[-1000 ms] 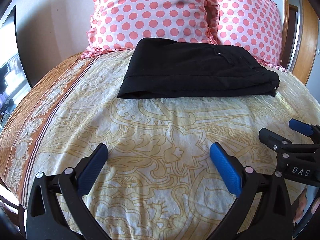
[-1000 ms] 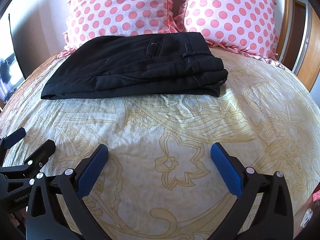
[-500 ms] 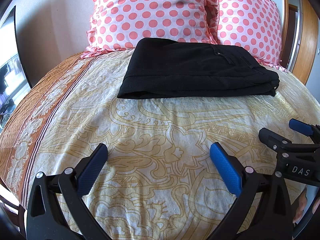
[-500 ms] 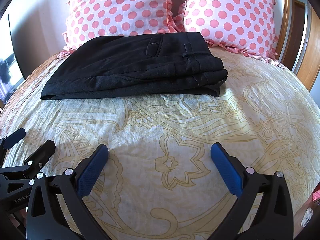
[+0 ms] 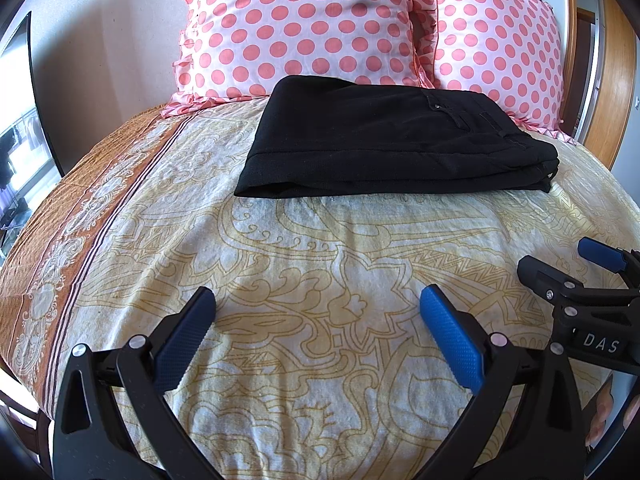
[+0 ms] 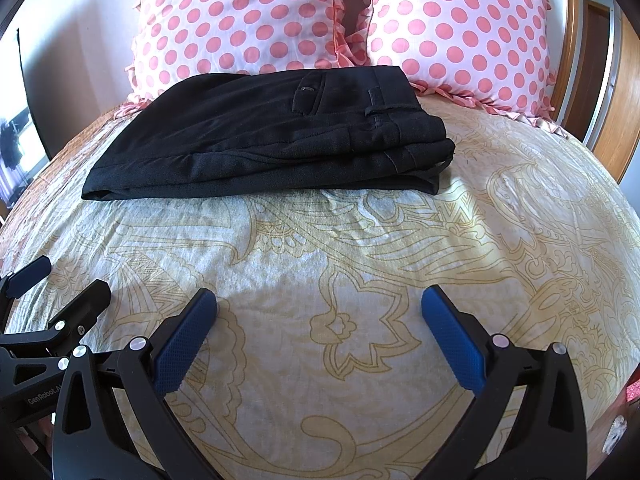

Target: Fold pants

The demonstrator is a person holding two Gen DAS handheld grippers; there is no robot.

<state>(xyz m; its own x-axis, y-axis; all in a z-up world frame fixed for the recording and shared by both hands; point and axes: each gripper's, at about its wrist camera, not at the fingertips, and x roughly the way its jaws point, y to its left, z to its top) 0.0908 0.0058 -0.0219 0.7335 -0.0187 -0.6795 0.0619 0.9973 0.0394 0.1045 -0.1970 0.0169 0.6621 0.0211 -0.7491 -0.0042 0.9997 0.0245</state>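
- The bedspread (image 5: 320, 264), cream with a yellow floral print and an orange-brown border on the far left side of the left claw, fills the ground under and ahead of both claws; its near edge is cut off behind the claw frames in both views.
- Two pink polka-dot pillows (image 5: 304, 28) stand against the wall well ahead of the claws, the second one (image 6: 456, 28) to the right of the first; the top of each runs out of the picture.
- The black pants (image 5: 384, 140) lie folded into a flat stack on the bedspread, well ahead of both claws and just in front of the pillows, their far edge touching or overlapping the pillow frills; I cannot tell which.
- From the right wrist the pants (image 6: 272, 136) sit ahead and a little to the left, waistband and belt loops at the right end, a back pocket on top; how many layers the stack holds is hard to make out.
- The left gripper (image 5: 318, 336) hovers low over bare bedspread, jaws spread wide, holding nothing.
- The right gripper (image 6: 320, 336) hovers the same way, jaws wide apart and empty; in the left wrist view it shows at the right edge, partly cut off.
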